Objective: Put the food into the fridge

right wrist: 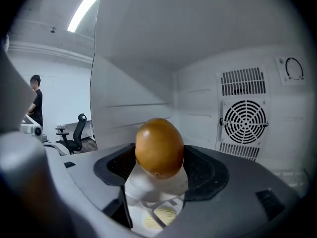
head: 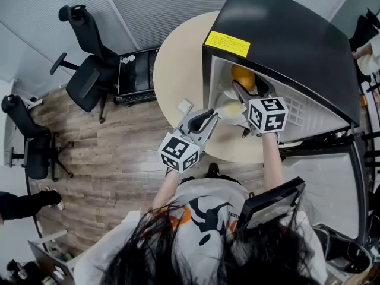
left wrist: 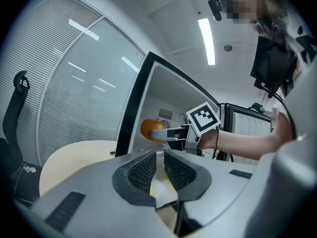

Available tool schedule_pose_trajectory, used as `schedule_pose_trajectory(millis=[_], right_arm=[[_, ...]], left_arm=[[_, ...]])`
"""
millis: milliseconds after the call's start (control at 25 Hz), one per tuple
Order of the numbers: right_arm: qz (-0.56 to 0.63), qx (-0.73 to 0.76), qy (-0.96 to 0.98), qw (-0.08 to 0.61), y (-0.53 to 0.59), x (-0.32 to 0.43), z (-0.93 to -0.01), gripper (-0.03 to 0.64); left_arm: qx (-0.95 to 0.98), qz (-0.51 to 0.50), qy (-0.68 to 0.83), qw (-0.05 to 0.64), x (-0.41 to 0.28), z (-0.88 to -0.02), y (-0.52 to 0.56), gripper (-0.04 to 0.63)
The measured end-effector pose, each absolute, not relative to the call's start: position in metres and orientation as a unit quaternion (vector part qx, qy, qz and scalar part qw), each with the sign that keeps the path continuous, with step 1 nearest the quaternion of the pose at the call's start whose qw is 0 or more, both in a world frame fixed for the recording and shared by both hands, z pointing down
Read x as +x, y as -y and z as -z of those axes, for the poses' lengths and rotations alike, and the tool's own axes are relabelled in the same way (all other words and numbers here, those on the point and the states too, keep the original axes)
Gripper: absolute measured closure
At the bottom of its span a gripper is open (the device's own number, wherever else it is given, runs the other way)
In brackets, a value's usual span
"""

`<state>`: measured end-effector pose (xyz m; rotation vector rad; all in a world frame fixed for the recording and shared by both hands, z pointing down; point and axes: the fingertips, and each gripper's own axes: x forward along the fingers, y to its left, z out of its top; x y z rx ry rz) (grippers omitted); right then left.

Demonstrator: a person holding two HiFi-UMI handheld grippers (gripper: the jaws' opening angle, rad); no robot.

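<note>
Inside fridge (head: 285, 34), right gripper (right wrist: 159, 166) fingers (right wrist: 208, 172) pinched orange fruit (right wrist: 159, 147), left gripper (left wrist: 159, 170) fingers (left wrist: 142, 172) clamped white plate (head: 233, 114) rim.

Bright, even indoor light from ceiling strip lamp (left wrist: 207, 33), few shadows, soft glare on glossy black fridge top (head: 297, 40), strong fisheye bend + dark vignette at edges of both gripper views, close foreground a bit soft, bkgd sharp.

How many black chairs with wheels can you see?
2: the first chair beside the round table, the second chair farther left on the wooden floor. More may be hidden.
</note>
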<state>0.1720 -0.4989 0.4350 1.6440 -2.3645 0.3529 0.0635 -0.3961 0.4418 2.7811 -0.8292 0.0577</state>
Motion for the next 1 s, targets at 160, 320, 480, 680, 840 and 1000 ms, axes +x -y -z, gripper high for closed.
schedule_pose_trajectory(millis=[160, 320, 480, 680, 840, 1000], right_arm=[[-0.115, 0.560, 0.807, 0.151, 0.504, 0.169, -0.445, 0.305], [-0.091, 0.557, 0.804, 0.187, 0.504, 0.164, -0.450, 0.305], [-0.076, 0.560, 0.802, 0.193, 0.504, 0.165, -0.451, 0.304], [-0.083, 0.567, 0.800, 0.176, 0.499, 0.166, -0.447, 0.302], [-0.082, 0.579, 0.796, 0.158, 0.490, 0.167, -0.435, 0.299], [-0.079, 0.578, 0.802, 0.132, 0.474, 0.162, -0.419, 0.299]], left_arm=[[0.950, -0.021, 0.289, 0.120, 0.059, -0.442, 0.398, 0.545], [0.949, -0.022, 0.289, 0.119, 0.057, -0.443, 0.398, 0.544], [0.950, -0.024, 0.288, 0.117, 0.056, -0.444, 0.395, 0.545], [0.949, -0.022, 0.291, 0.116, 0.050, -0.442, 0.392, 0.545], [0.949, -0.019, 0.293, 0.115, 0.042, -0.440, 0.389, 0.544], [0.950, -0.018, 0.291, 0.114, 0.039, -0.438, 0.384, 0.545]])
